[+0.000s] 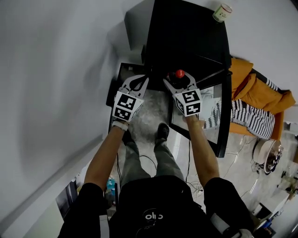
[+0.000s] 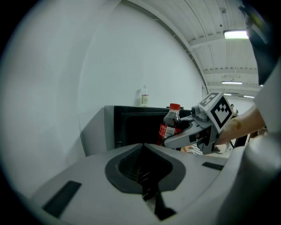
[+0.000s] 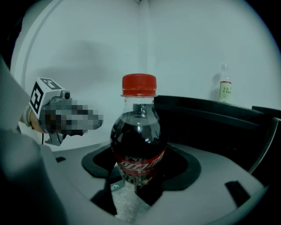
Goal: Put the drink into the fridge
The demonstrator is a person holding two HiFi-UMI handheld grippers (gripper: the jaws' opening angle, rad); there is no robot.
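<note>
The right tongs (image 1: pixel 179 80) are closed round the lower body of the drink (image 3: pixel 138 140), a dark cola bottle with a red cap. It stands upright between the jaws, held in the air in front of the fridge and not yet inside. Just beside them, the left tongs (image 1: pixel 141 80) are shut tight, jaws meeting, with nothing between them. Beyond both sits the black fridge (image 1: pixel 186 37), its dark interior facing the person and its door (image 1: pixel 224 116) apparently swung open to the right. A small pale bottle (image 1: pixel 222 12) stands on the fridge's top near the far corner, against the white wall. The grip sits low on the drink, so the tall upper half could tip if it is pushed forward fast. The cap could also strike the top edge of the opening and twist the bottle out of the jaws. With the left tongs idle, nothing steadies the door, which might drift back into the right arm's path.
</note>
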